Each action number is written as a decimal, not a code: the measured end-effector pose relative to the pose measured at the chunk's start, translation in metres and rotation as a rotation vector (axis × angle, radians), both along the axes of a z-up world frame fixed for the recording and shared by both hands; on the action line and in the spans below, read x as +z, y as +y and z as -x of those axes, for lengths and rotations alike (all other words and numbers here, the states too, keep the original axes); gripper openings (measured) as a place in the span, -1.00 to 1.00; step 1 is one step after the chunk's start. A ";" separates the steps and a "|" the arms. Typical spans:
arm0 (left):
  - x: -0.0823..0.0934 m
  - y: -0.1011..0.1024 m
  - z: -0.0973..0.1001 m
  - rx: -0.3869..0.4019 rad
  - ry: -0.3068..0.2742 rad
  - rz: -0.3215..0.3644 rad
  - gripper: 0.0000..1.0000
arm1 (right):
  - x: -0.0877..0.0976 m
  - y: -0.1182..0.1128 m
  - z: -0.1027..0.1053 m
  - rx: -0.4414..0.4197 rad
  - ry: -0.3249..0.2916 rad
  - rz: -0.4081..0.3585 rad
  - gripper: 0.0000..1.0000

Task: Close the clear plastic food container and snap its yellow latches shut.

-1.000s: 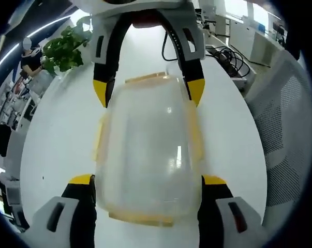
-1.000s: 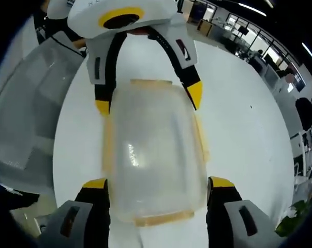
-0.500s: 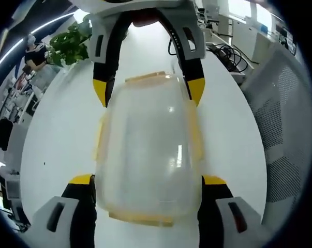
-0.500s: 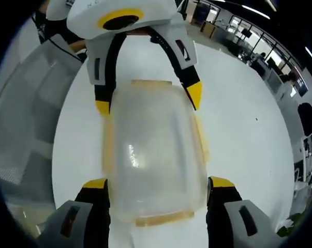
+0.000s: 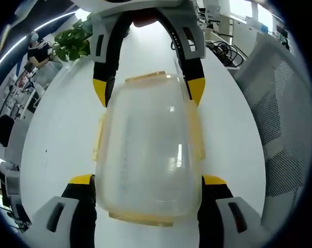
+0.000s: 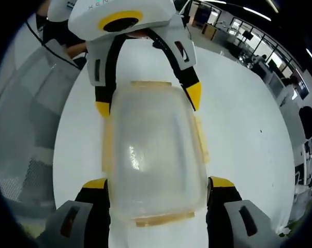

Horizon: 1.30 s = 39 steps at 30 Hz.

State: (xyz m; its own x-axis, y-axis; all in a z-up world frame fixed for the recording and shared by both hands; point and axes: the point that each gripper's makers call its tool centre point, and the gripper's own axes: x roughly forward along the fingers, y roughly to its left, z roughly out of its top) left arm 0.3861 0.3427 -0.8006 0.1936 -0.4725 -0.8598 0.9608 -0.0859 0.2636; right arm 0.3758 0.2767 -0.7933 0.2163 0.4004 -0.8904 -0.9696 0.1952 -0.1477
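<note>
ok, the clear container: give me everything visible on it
The clear container is a rounded rectangular tub of cloudy, see-through plastic with yellow latches on all four sides. Its lid is on, and the latches look folded down against the walls, though whether they are snapped is unclear. It sits on the white table, held from opposite ends: the left gripper straddles the near end, the right gripper the other, jaws alongside its walls.

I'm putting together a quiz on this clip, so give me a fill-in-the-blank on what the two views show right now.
1. The clear container has latches coloured ____.
2. It rests on a ____ table.
3. The left tongs and right tongs face each other from ____ ends of the container.
4. In the left gripper view a green ____ stands at the far table edge.

Missing words: yellow; white; opposite; plant
</note>
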 end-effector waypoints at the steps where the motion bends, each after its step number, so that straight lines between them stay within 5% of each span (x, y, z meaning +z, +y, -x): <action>1: 0.000 0.002 0.001 0.002 -0.001 -0.001 0.63 | 0.000 0.002 0.000 0.002 0.000 0.000 0.53; 22: 0.000 0.045 0.003 0.039 -0.008 -0.006 0.63 | 0.000 0.045 0.001 0.041 0.001 -0.001 0.54; 39: 0.001 0.048 -0.002 0.045 -0.008 -0.002 0.64 | 0.000 0.048 -0.004 0.043 0.004 0.009 0.54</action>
State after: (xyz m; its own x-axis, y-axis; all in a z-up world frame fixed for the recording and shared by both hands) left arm 0.3877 0.3905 -0.8000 0.2212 -0.4617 -0.8590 0.9617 -0.0431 0.2708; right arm 0.3801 0.3252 -0.7933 0.1955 0.4012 -0.8949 -0.9777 0.1516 -0.1456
